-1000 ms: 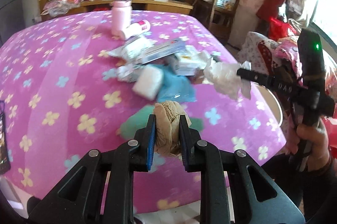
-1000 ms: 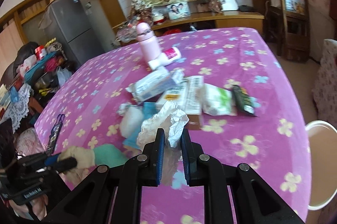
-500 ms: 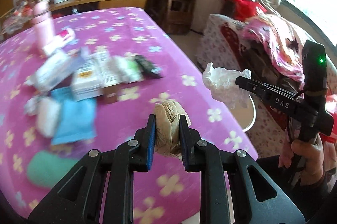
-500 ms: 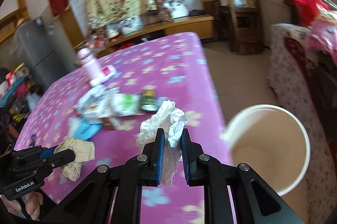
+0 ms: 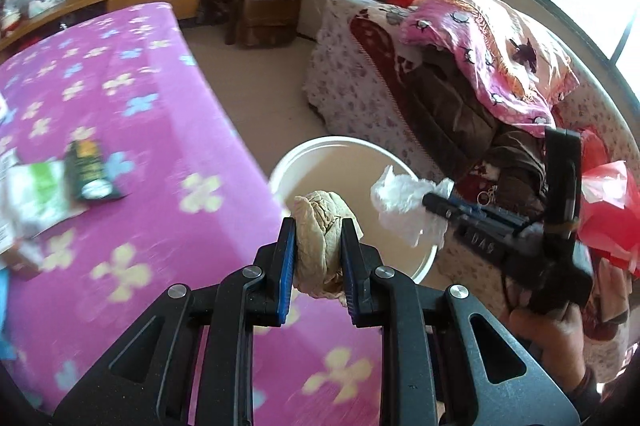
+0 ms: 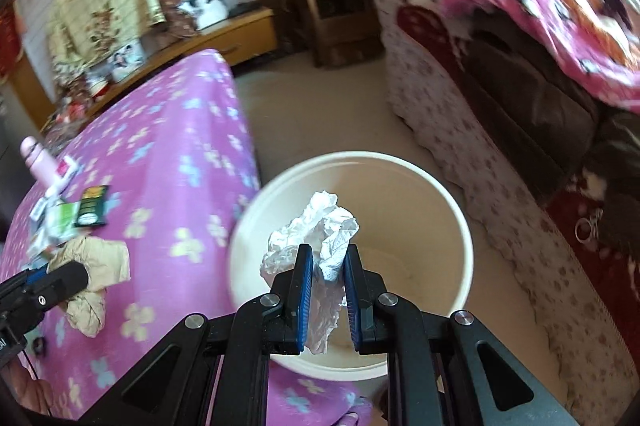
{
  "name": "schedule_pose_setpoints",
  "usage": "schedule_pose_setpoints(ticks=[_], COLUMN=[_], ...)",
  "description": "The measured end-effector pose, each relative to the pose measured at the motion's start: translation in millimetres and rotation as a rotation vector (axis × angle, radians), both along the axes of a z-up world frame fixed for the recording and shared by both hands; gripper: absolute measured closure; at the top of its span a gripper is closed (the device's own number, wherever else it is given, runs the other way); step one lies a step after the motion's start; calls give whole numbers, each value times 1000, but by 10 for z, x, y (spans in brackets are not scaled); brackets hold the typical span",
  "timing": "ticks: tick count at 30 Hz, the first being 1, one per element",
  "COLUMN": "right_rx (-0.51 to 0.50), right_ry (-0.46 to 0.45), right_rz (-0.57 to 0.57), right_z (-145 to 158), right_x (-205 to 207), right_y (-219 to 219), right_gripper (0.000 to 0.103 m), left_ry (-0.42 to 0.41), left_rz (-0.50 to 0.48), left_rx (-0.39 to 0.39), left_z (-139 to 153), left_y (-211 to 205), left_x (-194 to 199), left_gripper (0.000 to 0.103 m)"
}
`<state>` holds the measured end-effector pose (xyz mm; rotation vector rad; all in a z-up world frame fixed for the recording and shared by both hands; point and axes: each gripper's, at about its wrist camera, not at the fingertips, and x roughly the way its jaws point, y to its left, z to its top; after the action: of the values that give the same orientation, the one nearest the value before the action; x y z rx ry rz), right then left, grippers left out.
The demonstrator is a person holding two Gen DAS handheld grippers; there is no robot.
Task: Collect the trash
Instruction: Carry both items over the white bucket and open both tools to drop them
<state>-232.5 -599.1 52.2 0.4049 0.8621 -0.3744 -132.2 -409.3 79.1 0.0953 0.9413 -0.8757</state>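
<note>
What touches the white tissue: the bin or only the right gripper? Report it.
Only the right gripper: the right wrist view shows the white tissue pinched, hanging above the bin.

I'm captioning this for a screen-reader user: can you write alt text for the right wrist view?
The right hand-held gripper is shut on a crumpled white tissue above an open white bin on the floor, beside a table with a pink flowered cloth.

right gripper (image 6: 325, 258) over the round cream plastic bin (image 6: 448, 186)

its blue pads pinch a crumpled white tissue (image 6: 316, 238) above the bin's mouth; at left, the left gripper (image 6: 60, 282) holds a crumpled beige paper wad (image 6: 100, 262) over the pink flowered tablecloth (image 6: 168, 146).
</note>
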Motion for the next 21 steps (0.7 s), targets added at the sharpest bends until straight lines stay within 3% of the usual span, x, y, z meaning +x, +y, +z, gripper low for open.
schedule_pose_setpoints(ticks=[3, 4, 5, 7, 13, 21], right_rx=[10, 25, 31, 24, 24, 27], right_ry=[9, 9, 18, 35, 17, 0], right_rz=[-50, -64, -79, -105, -94, -59], right_z=[-108, -133, -155, -186, -164, -147], right_x=[-51, -59, -61, -68, -85, -46], right_y=[-156, -202, -239, -271, -237, -87], right_gripper=[88, 82, 65, 57, 57, 57], left_ry=[16, 23, 34, 59, 56, -69], left_rz=[-7, -5, -2, 15, 30, 100], left_rx=[1, -1, -8, -28, -1, 67], left_z=[-69, -93, -124, -178, -212, -82], left_y=[-207, -245, -287, -325, -309, 30], left_x=[52, 73, 87, 112, 92, 12], left_gripper=[77, 70, 59, 44, 43, 43])
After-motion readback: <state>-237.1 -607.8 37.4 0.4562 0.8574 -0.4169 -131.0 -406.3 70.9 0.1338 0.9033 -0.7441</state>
